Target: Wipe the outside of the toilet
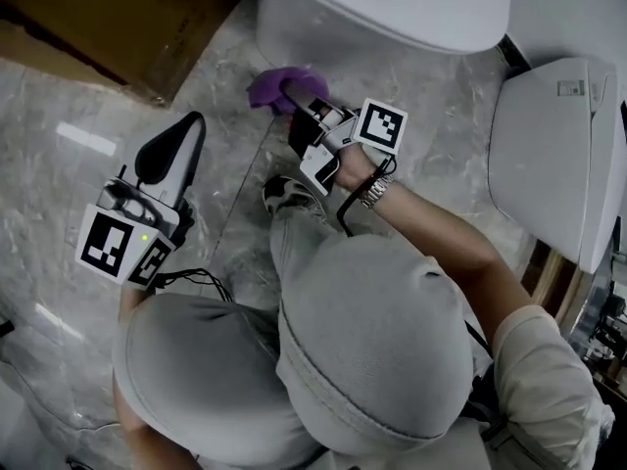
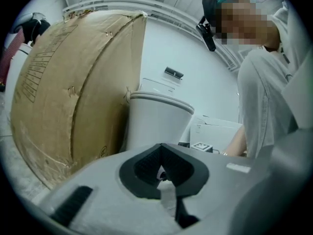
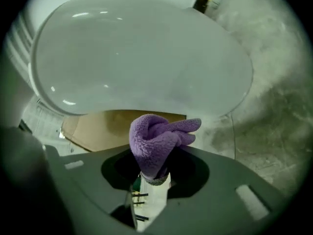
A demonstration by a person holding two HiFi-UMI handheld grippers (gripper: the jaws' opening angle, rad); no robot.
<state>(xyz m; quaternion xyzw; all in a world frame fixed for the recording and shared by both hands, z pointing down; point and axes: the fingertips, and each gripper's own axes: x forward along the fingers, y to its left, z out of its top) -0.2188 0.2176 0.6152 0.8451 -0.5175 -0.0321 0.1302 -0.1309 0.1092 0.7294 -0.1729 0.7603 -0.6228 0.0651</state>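
The white toilet bowl [image 1: 392, 8] stands at the top of the head view, on a grey marble floor. My right gripper [image 1: 294, 101] is shut on a bunched purple cloth [image 1: 279, 88], held low beside the bowl's base. In the right gripper view the cloth [image 3: 159, 141] sticks up from the right gripper [image 3: 155, 173], just under the bowl's curved outside [image 3: 137, 53]. My left gripper [image 1: 171, 150] hangs off to the left, away from the toilet, shut with nothing in it. In its own view the left gripper [image 2: 161, 173] points at the toilet [image 2: 154, 121].
A brown cardboard box [image 1: 118, 18] stands left of the toilet, also filling the left of the left gripper view as a box [image 2: 73, 92]. A white lid-like panel [image 1: 554, 155] lies at the right. The person's knees and shoe fill the lower middle.
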